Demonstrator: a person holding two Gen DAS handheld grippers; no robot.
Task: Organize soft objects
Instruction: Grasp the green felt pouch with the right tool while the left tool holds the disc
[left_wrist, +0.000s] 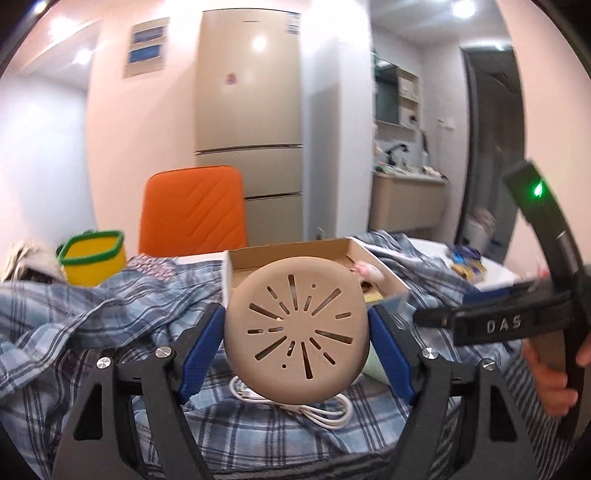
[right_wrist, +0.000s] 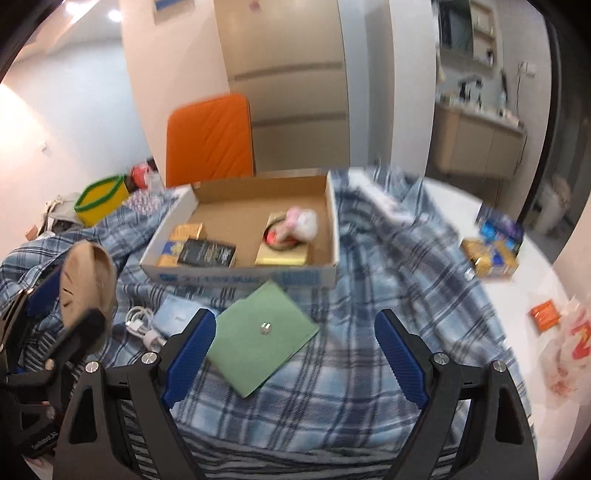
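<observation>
My left gripper is shut on a round beige pad with slit cut-outs and holds it up above the blue plaid blanket. The pad also shows at the left of the right wrist view. An open cardboard box lies on the blanket ahead and holds small packets and a pink and white plush. My right gripper is open and empty above a green square cloth. The right gripper shows in the left wrist view as a black handle, jaws hidden.
A white cable and a pale blue packet lie left of the green cloth. A yellow basket with a green rim stands at the far left. An orange chair stands behind the box. Packets and a bag lie on the white table at right.
</observation>
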